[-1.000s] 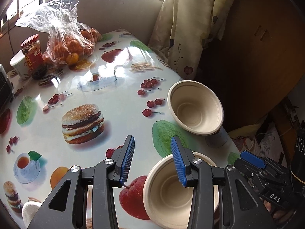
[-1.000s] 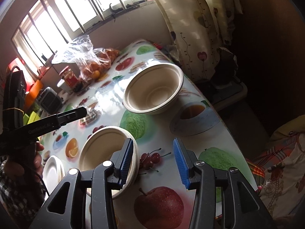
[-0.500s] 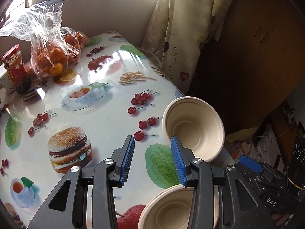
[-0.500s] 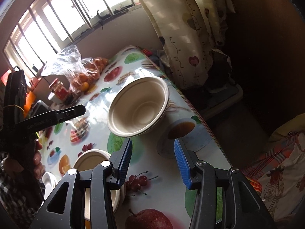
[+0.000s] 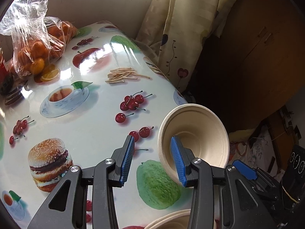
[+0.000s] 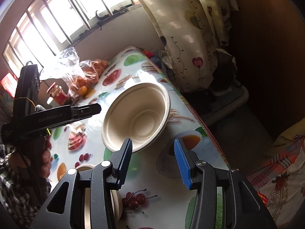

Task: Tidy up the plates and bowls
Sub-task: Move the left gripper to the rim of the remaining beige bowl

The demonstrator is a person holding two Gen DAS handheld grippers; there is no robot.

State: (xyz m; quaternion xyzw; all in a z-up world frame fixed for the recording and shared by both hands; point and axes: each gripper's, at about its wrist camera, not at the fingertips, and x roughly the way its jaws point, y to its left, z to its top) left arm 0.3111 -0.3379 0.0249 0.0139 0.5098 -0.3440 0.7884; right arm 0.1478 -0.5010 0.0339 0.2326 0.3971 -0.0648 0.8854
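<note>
Two pale bowls sit on a glossy table (image 5: pixel 91 133) printed with fruit, a burger and teacups, under a barred window (image 6: pixel 57 19) with a heart-patterned curtain (image 6: pixel 190 38) at the side. A bag of oranges (image 5: pixel 38 43) lies at the far end. The far bowl (image 5: pixel 198 133) stands by the table's right edge. The left gripper (image 5: pixel 152 160) hangs over it, fingers apart and empty, one pad (image 5: pixel 176 158) in front of the near rim. The right gripper (image 6: pixel 153 163) hovers short of that bowl, fingers apart, empty. The near bowl (image 5: pixel 171 221) lies below.
</note>
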